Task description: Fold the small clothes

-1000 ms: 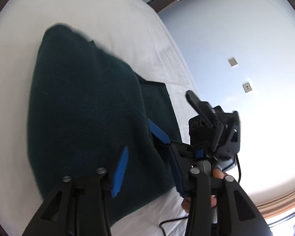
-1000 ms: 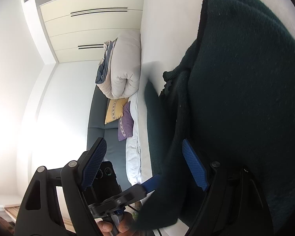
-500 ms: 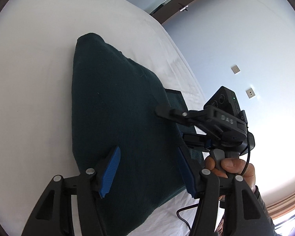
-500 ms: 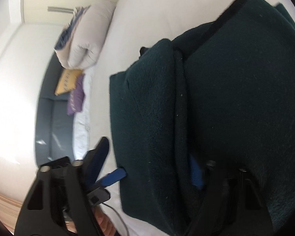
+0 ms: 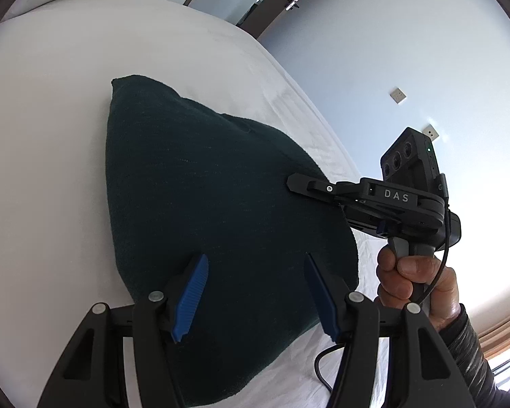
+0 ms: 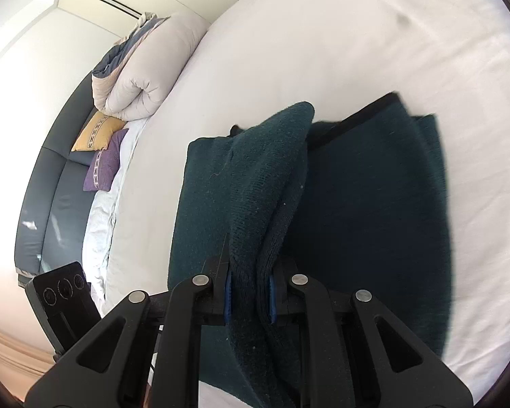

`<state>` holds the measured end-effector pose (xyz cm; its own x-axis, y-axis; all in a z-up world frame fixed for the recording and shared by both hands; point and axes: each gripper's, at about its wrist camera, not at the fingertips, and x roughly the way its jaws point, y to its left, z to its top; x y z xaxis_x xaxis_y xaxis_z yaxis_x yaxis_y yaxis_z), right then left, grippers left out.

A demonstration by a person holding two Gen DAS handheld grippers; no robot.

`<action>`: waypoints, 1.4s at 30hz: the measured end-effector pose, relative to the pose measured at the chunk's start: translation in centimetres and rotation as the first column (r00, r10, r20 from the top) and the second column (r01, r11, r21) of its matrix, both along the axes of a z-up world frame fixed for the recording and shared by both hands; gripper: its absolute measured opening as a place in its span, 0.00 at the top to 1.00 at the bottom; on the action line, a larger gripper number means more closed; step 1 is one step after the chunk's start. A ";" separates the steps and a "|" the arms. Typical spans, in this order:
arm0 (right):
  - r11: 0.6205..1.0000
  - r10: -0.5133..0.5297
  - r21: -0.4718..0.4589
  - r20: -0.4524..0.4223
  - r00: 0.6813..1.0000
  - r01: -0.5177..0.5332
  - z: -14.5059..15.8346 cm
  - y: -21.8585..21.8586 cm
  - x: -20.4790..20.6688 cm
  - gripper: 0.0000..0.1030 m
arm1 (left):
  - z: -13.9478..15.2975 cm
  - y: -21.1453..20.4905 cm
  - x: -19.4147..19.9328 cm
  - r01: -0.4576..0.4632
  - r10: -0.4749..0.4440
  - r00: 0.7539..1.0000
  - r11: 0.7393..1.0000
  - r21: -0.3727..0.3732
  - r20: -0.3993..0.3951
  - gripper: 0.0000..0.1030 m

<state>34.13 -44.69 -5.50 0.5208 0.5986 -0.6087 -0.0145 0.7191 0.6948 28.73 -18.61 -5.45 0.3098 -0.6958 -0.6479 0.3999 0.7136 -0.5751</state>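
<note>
A dark green knitted garment (image 5: 200, 204) lies folded on the white bed (image 5: 51, 156). My left gripper (image 5: 255, 292) is open and empty, hovering just above the garment's near edge. My right gripper (image 6: 248, 297) is shut on a raised fold of the garment (image 6: 265, 183), pinching the cloth between its blue pads (image 6: 227, 292). In the left wrist view the right gripper (image 5: 297, 182) reaches over the garment's right edge, held by a hand (image 5: 414, 282).
A rolled duvet (image 6: 142, 68) and yellow and purple cushions (image 6: 98, 149) lie at the bed's far end by a grey sofa (image 6: 51, 204). A wall with sockets (image 5: 397, 95) lies beyond the bed's right edge. The left gripper's camera body (image 6: 64, 292) shows low left.
The right gripper has closed on a fold of the garment and laid it over. The left gripper stayed open and drew back, so the whole folded garment shows.
</note>
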 end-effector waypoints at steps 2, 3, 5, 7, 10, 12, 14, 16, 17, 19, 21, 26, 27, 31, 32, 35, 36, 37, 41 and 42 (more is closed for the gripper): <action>1.000 -0.009 -0.010 0.003 1.000 0.009 0.1 -1.1 -0.6 0.86 | -0.2 -0.7 0.0 0.010 -0.010 1.000 1.000 0.001 -0.009 0.40; 1.000 -0.023 -0.010 0.004 1.000 0.023 0.1 -1.9 -0.9 0.86 | -0.2 -1.0 0.0 0.016 -0.016 1.000 1.000 0.001 -0.009 0.40; 0.999 -0.044 -0.004 0.003 0.999 0.044 -0.1 -3.4 -1.5 0.86 | -0.2 -1.9 0.0 0.027 -0.027 1.000 1.000 0.013 -0.002 0.40; 0.998 -0.066 -0.003 -0.001 0.998 0.066 -0.1 -4.3 -2.0 0.86 | -0.3 -2.7 0.1 0.039 -0.039 0.999 0.999 0.032 0.004 0.40; 0.996 -0.090 0.006 -0.012 0.996 0.090 -1.0 -5.9 -2.9 0.86 | -0.7 -3.9 0.4 0.046 -0.046 0.999 0.997 0.055 -0.005 0.40; 0.994 -0.111 0.014 -0.019 0.994 0.111 -1.9 -6.2 -2.6 0.86 | -0.9 -4.1 0.2 0.047 -0.047 0.999 0.997 0.063 0.001 0.40; 0.991 -0.124 0.044 -0.016 0.992 0.125 -2.7 -6.6 -3.1 0.86 | -1.0 -4.5 0.0 0.052 -0.052 0.999 0.996 0.078 0.009 0.40; 0.989 -0.133 0.056 -0.009 0.991 0.134 -3.7 -6.8 -4.1 0.86 | -1.4 -4.7 0.0 0.057 -0.058 0.998 0.994 0.092 0.008 0.40; 0.989 -0.134 0.059 -0.015 0.991 0.135 -4.6 -7.0 -4.6 0.87 | -1.7 -4.9 0.1 0.061 -0.062 0.998 0.993 0.099 0.005 0.41; 0.983 -0.149 0.102 -0.022 0.989 0.151 -5.9 -6.5 -4.6 0.87 | -2.1 -5.7 0.2 0.070 -0.071 0.997 0.991 0.118 0.006 0.41; 0.979 -0.150 0.136 -0.018 0.988 0.151 -6.9 -6.7 -4.5 0.88 | -2.7 -6.1 0.0 0.081 -0.084 0.996 0.985 0.150 0.014 0.41; 0.972 -0.166 0.158 -0.046 0.985 0.171 -6.2 -6.7 -6.1 0.82 | -1.8 -5.3 -0.7 0.057 -0.062 0.998 0.987 0.148 0.030 0.41; 0.977 -0.169 0.124 -0.033 0.985 0.172 -5.6 -6.4 -6.8 0.79 | -1.5 -5.3 -0.8 0.052 -0.060 0.997 0.986 0.160 0.045 0.41; 0.986 -0.164 0.007 0.027 0.986 0.164 -3.8 -5.4 -10.1 0.78 | -2.4 -6.2 -0.5 0.069 -0.077 0.997 0.973 0.222 0.029 0.41; 0.987 -0.161 -0.022 0.024 0.987 0.162 -3.9 -5.2 -10.6 0.78 | -2.8 -6.5 -0.4 0.073 -0.081 0.996 0.968 0.240 0.022 0.41; 0.983 -0.149 -0.110 0.020 0.989 0.150 -5.7 -4.4 -12.3 0.78 | -3.0 -7.3 -0.6 0.077 -0.091 0.995 0.958 0.278 0.035 0.41; 0.983 -0.153 -0.097 0.052 0.987 0.157 -6.0 -4.5 -13.0 0.80 | -3.0 -7.5 -0.6 0.080 -0.094 0.995 0.954 0.288 0.037 0.41; 0.982 -0.162 -0.085 0.060 0.985 0.167 -6.2 -4.6 -13.5 0.80 | -3.1 -7.5 -0.6 0.083 -0.096 0.995 0.953 0.292 0.033 0.41; 0.979 -0.189 -0.068 0.064 0.980 0.193 -6.3 -4.6 -14.4 0.81 | -3.4 -7.1 -0.2 0.080 -0.085 0.996 0.961 0.264 0.007 0.41; 0.977 -0.187 -0.091 0.066 0.980 0.193 -6.0 -4.3 -14.6 0.81 | -3.6 -7.0 -0.3 0.081 -0.086 0.996 0.961 0.266 0.007 0.41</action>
<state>19.53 -49.03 -11.46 0.6544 0.4253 -0.6252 0.0915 0.7762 0.6238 28.45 -25.57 -9.00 0.2715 -0.5239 -0.8073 0.4730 0.8032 -0.3621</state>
